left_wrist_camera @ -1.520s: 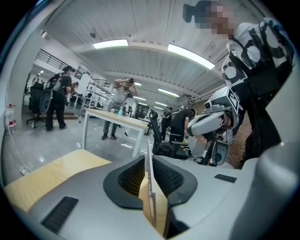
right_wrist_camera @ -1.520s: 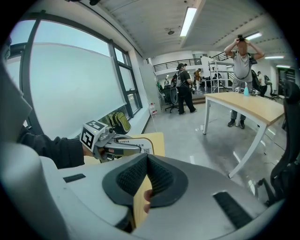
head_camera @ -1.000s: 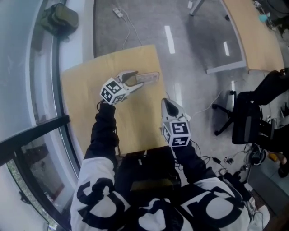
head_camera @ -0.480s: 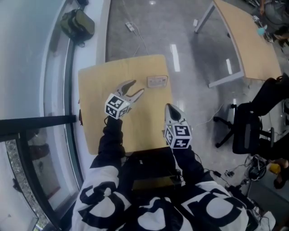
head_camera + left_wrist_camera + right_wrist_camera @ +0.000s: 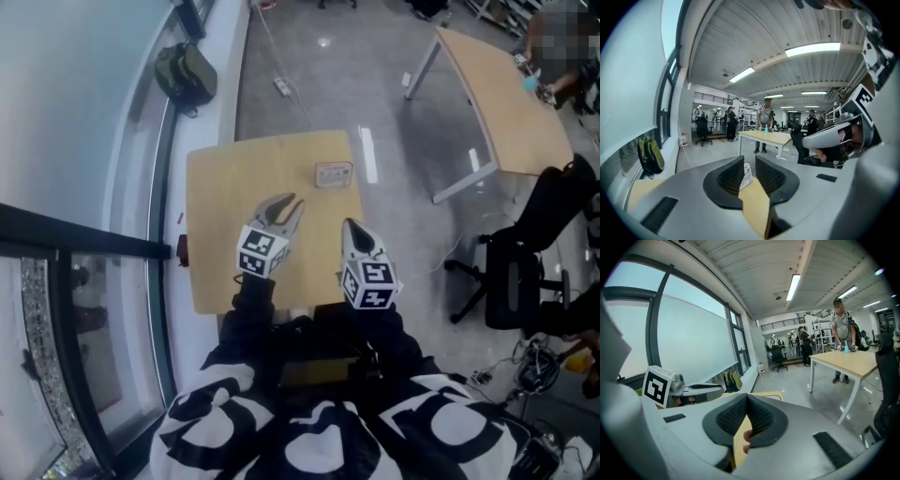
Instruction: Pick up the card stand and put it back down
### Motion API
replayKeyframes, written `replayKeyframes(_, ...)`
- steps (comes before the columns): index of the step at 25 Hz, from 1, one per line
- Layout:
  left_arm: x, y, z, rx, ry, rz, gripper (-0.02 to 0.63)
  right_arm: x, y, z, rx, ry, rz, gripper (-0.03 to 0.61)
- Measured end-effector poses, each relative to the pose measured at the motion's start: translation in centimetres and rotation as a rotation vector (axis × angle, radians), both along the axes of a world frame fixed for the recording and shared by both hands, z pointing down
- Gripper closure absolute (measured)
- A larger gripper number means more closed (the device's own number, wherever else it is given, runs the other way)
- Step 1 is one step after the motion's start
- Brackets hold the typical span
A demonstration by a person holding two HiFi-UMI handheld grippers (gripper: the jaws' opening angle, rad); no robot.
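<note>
The card stand (image 5: 334, 173) is a small pale holder standing on the wooden table (image 5: 225, 206) near its far right corner. In the left gripper view the card stand (image 5: 746, 175) shows far off through the narrow gap between the jaws. My left gripper (image 5: 286, 208) hovers over the table's middle, well short of the stand. Its jaws are closing with nothing between the pads, as the left gripper (image 5: 750, 161) view shows. My right gripper (image 5: 349, 226) is above the table's right edge with its tips together. Nothing is held in the right gripper (image 5: 746, 397).
A green bag (image 5: 192, 75) lies on the floor by the window ledge at the left. A cable (image 5: 286, 89) runs across the floor beyond the table. A second table (image 5: 502, 103) and a dark office chair (image 5: 530, 253) stand to the right. People stand far off.
The left gripper, whose open jaws were at the card stand, has drawn back toward my body and its jaws have narrowed. The stand stays on the table. The right gripper has barely moved.
</note>
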State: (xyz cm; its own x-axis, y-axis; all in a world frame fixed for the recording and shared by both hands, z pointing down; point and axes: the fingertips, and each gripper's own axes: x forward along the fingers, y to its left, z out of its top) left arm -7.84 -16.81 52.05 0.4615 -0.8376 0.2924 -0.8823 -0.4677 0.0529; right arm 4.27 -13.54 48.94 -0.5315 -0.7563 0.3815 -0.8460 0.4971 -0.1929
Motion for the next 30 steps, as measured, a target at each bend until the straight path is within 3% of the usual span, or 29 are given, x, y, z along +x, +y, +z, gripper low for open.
replayKeyframes(3,0.4,1.1,-2.5,0.056,0.012,-0.020,0.588,-0.3,0.1,-1.4,0.033,-0.022,0.002,0.558)
replayKeyframes(5,0.7,2.0,-4.0,0.083,0.032,-0.036,0.604,-0.5,0.2,-2.2,0.052,-0.031,0.003,0.558)
replayKeyframes(10,1.2,4.3,-5.8,0.129,0.024,-0.048,0.604,-0.8,1.1,-3.4,0.084,-0.027,0.007,0.558)
replayKeyframes(16,0.7,5.7,-7.8,0.197,0.029,-0.105,0.604,-2.3,2.1,-5.8,0.192,0.015,-0.034,0.561)
replayKeyframes(30,-0.9,7.9,-9.2,0.243,0.015,-0.143,0.604,-4.4,4.4,-6.2,0.210,0.023,-0.058,0.561)
